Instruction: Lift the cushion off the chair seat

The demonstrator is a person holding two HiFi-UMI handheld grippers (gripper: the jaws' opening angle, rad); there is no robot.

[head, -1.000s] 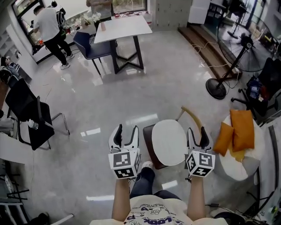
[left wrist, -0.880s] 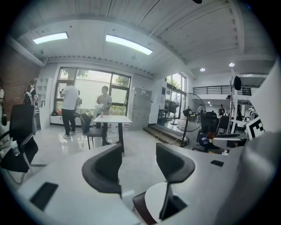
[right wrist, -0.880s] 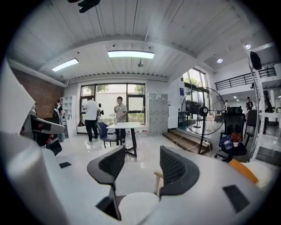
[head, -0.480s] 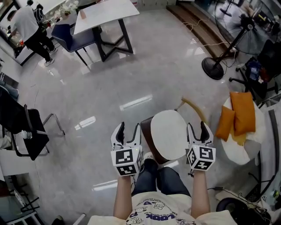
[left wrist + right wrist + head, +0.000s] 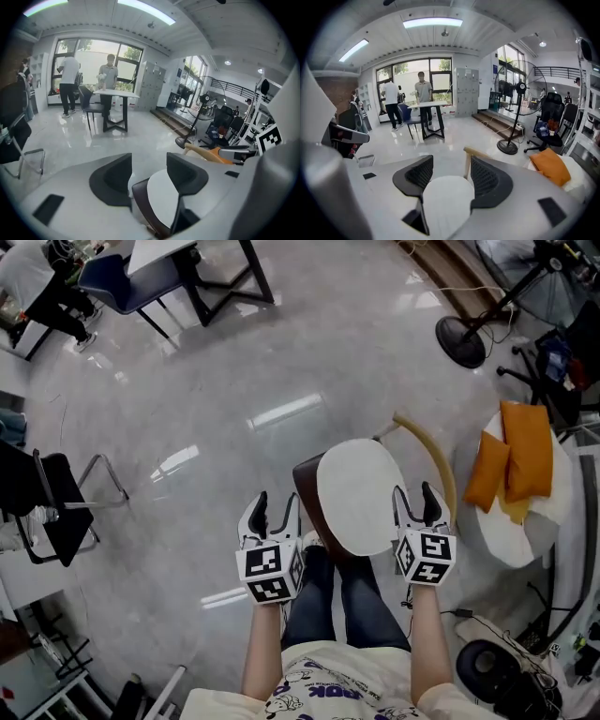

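A white oval cushion (image 5: pixel 354 495) lies on a dark brown chair seat (image 5: pixel 305 491) with a curved wooden backrest (image 5: pixel 429 451). My left gripper (image 5: pixel 273 510) hangs open just left of the seat's edge, apart from it. My right gripper (image 5: pixel 416 501) is open at the cushion's right rim, below the backrest. In the left gripper view the open left gripper (image 5: pixel 149 176) frames the seat edge (image 5: pixel 139 197) and the cushion (image 5: pixel 161 201) beyond it. In the right gripper view the cushion (image 5: pixel 447 201) shows between and below the open right gripper (image 5: pixel 451 176), nothing pinched.
A white round seat (image 5: pixel 525 540) with orange cushions (image 5: pixel 520 460) stands close on the right. A pedestal fan (image 5: pixel 461 338) is behind it, a black folding chair (image 5: pixel 47 502) at the left, a table with a blue chair (image 5: pixel 131 277) far back. My legs (image 5: pixel 333 601) are under the seat's near edge.
Both grippers have come down and forward toward the chair, one on each side. The head view has tipped further down, so chair and cushion sit higher and larger in frame.
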